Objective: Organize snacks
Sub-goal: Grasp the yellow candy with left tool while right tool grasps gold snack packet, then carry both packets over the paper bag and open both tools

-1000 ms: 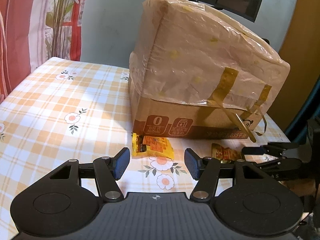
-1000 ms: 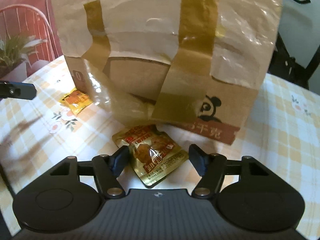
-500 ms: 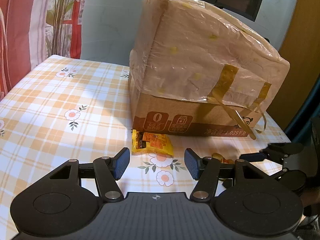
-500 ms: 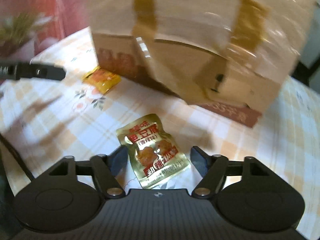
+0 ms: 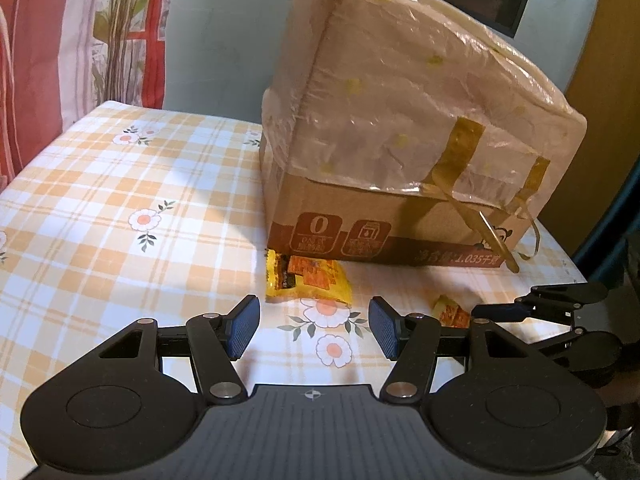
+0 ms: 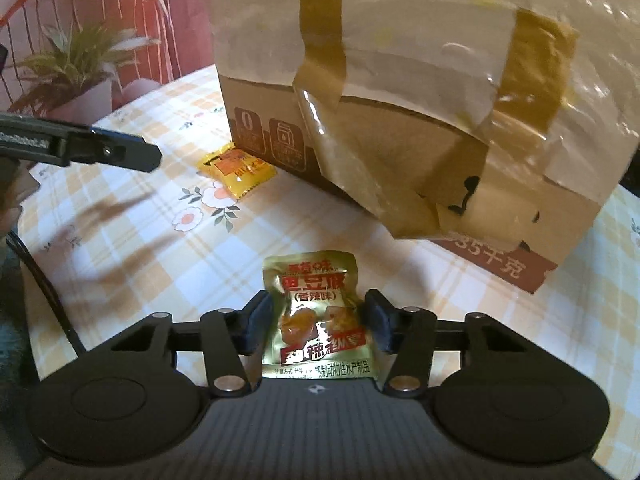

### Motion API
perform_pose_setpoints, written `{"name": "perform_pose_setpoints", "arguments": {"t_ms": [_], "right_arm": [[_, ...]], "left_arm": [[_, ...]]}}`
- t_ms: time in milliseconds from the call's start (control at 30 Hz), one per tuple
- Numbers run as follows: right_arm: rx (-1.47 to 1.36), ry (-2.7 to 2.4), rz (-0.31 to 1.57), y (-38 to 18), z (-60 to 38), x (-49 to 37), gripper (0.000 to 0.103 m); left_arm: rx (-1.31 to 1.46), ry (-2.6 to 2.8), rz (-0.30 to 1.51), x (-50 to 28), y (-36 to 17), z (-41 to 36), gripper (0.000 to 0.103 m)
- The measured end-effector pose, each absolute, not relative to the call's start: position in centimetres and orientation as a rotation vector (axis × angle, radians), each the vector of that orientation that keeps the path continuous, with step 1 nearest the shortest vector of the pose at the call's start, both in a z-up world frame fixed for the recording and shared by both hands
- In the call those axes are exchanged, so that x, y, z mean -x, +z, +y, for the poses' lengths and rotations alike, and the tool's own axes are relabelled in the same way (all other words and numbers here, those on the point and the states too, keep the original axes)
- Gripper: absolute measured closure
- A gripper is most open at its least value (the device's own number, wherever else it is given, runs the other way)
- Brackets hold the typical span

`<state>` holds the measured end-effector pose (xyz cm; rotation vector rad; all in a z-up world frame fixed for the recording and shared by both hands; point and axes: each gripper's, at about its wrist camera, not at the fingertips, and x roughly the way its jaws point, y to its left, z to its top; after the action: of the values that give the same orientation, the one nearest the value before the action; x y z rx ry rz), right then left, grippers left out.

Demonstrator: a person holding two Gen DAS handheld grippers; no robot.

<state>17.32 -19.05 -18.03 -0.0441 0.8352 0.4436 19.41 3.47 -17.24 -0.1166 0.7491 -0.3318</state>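
A yellow snack packet [image 5: 307,280] lies on the checked tablecloth against the front of a taped cardboard box [image 5: 404,136]. My left gripper [image 5: 314,326] is open and empty just short of it. In the right wrist view a gold snack packet [image 6: 318,316] lies flat between the fingers of my right gripper [image 6: 318,320], which stands open around it with a small gap on each side. The yellow packet [image 6: 237,171] and the box [image 6: 400,100] also show there. The gold packet's corner [image 5: 450,310] shows in the left wrist view beside the right gripper's fingertips [image 5: 496,312].
The box is wrapped in plastic film and brown tape and fills the middle of the table [image 5: 100,200]. A potted plant [image 6: 76,72] and a chair [image 6: 80,4] stand beyond the table's far edge. A black cable [image 6: 44,280] trails over the left side.
My right gripper has moved forward so the gold packet now lies between its fingers, and the fingers have narrowed. My left gripper has barely moved.
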Motion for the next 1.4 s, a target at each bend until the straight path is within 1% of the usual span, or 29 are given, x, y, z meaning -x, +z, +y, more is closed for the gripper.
{"name": "perform_pose_setpoints", "arguments": {"t_ms": [167, 300, 467, 700, 767, 900, 933, 967, 1033, 1100, 1133, 1400], "right_arm": [[-0.044, 0.345, 0.756, -18.5, -19.2, -16.8, 0.050], [-0.061, 0.270, 0.696, -18.8, -19.9, -16.0, 0.050], [-0.104, 0.256, 0.692, -19.1, -20.9, -16.0, 0.050], [-0.086, 0.270, 0.688, -19.2, -20.4, -16.2, 0.050], [-0.092, 0.273, 0.687, -19.3, -20.5, -16.3, 0.050], [-0.098, 0.275, 0.684, -19.2, -20.7, -16.1, 0.050], [-0.100, 0.275, 0.684, -19.2, -20.7, -16.1, 0.050], [-0.101, 0.276, 0.683, -19.3, -20.8, -16.1, 0.050], [-0.106, 0.277, 0.683, -19.3, -20.9, -16.0, 0.050], [-0.111, 0.276, 0.682, -19.3, -21.0, -15.9, 0.050], [-0.113, 0.274, 0.681, -19.3, -21.0, -15.9, 0.050], [-0.138, 0.268, 0.673, -19.1, -21.7, -15.6, 0.050]], "left_arm": [[0.077, -0.342, 0.758, -20.1, -17.7, 2.5, 0.041], [0.062, -0.334, 0.773, -21.4, -18.2, 1.9, 0.041], [0.020, -0.310, 0.766, -23.2, -18.6, 0.7, 0.039], [-0.042, -0.286, 0.792, -25.0, -19.9, -0.6, 0.039], [-0.073, -0.278, 0.786, -25.2, -20.1, -1.0, 0.037], [-0.128, -0.253, 0.784, -25.2, -20.4, -1.3, 0.038], [-0.126, -0.248, 0.783, -25.0, -20.4, -1.3, 0.042], [-0.125, -0.245, 0.779, -24.8, -20.3, -1.2, 0.056], [-0.130, -0.248, 0.769, -24.1, -20.0, -1.0, 0.065], [-0.099, -0.257, 0.766, -23.5, -19.7, -0.4, 0.083], [-0.091, -0.259, 0.765, -23.1, -19.6, -0.3, 0.088], [-0.023, -0.308, 0.714, -19.8, -18.1, 0.2, 0.089]]}}
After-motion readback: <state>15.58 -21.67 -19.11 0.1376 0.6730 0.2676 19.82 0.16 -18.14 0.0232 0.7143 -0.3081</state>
